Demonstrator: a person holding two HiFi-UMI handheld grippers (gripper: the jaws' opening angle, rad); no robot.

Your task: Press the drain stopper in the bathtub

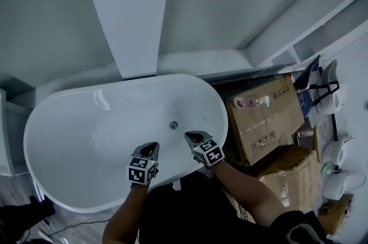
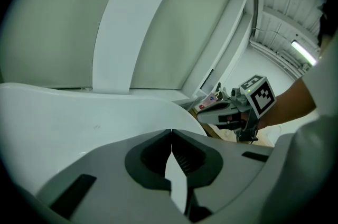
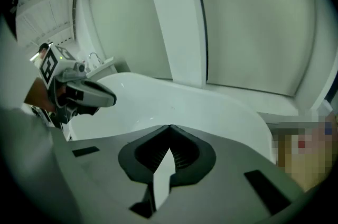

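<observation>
Bathtub [image 1: 69,139]: oval and freestanding, smooth glossy white with a rounded, rolled rim; its left end lay near a grey ledge.
Left hand-held gripper [image 1: 152,147]: grey, tapering to a point, with ribbed dark pads; its jaws were pressed together at the tips with nothing between them. It sat over the near side of the basin, just inside the rim, its marker cube behind.
Drain stopper [image 1: 173,125]: a small round metallic disc on the tub floor, just beyond and between the two gripper tips, apart from both.
Right hand-held gripper [image 1: 192,136]: the same grey wedge shape, jaws closed tip to tip and holding nothing, near the stopper on its right.
Room around stopper: smooth white tub floor showed on every side of it.
Wall panel [image 1: 129,7]: a flat white strip, narrowing down to the tub's far rim.
Cardboard boxes [image 1: 264,116]: brown and matt, just beside the tub's right end, a narrow dark gap between.
</observation>
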